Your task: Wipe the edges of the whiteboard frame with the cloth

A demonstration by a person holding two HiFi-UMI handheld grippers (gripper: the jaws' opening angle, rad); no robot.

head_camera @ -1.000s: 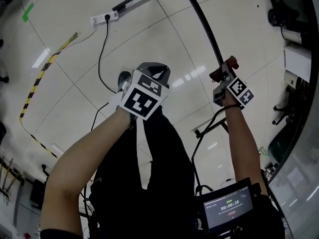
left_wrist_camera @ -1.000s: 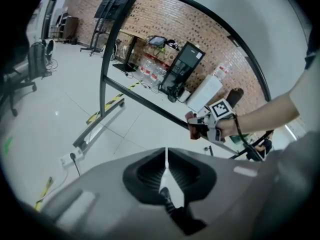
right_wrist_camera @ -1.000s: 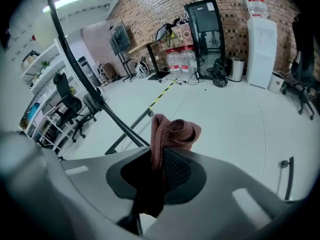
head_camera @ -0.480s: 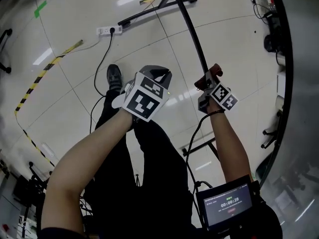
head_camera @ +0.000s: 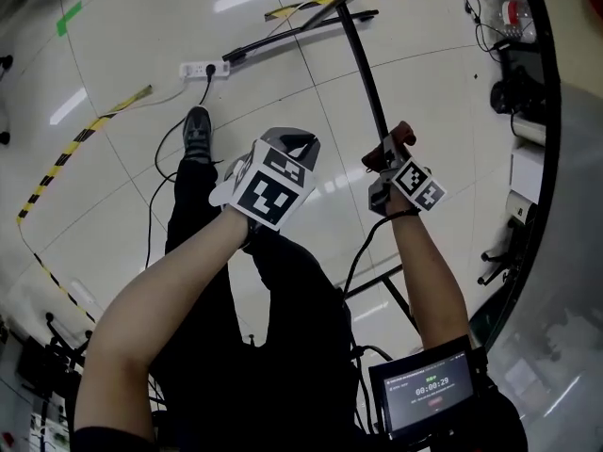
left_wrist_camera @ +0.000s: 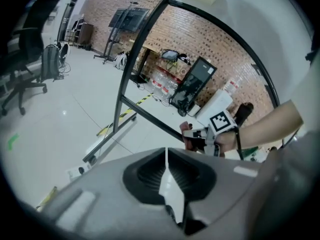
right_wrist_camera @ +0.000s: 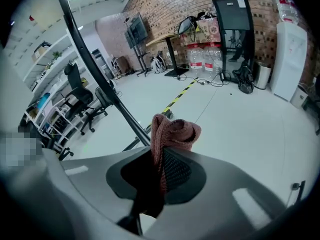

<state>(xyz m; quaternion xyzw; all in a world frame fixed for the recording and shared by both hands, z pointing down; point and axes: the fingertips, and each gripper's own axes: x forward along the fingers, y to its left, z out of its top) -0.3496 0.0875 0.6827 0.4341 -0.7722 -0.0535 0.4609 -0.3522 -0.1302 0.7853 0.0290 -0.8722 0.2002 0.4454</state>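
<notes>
The cloth (right_wrist_camera: 172, 131) is pinched between the jaws of the right gripper (right_wrist_camera: 162, 160), with a bunched fold standing out past their tips. The frame (right_wrist_camera: 100, 81) (a thin black bar) runs just ahead and to the left of those tips. The fold seems to touch it, though contact cannot be confirmed. For a clean wipe, the fold should be pressed on the bar and drawn along its length at even pressure, with a pinch firm enough that no cloth is dragged out. The left gripper (left_wrist_camera: 166, 171) is carried off to the left, jaws pressed together on nothing.
</notes>
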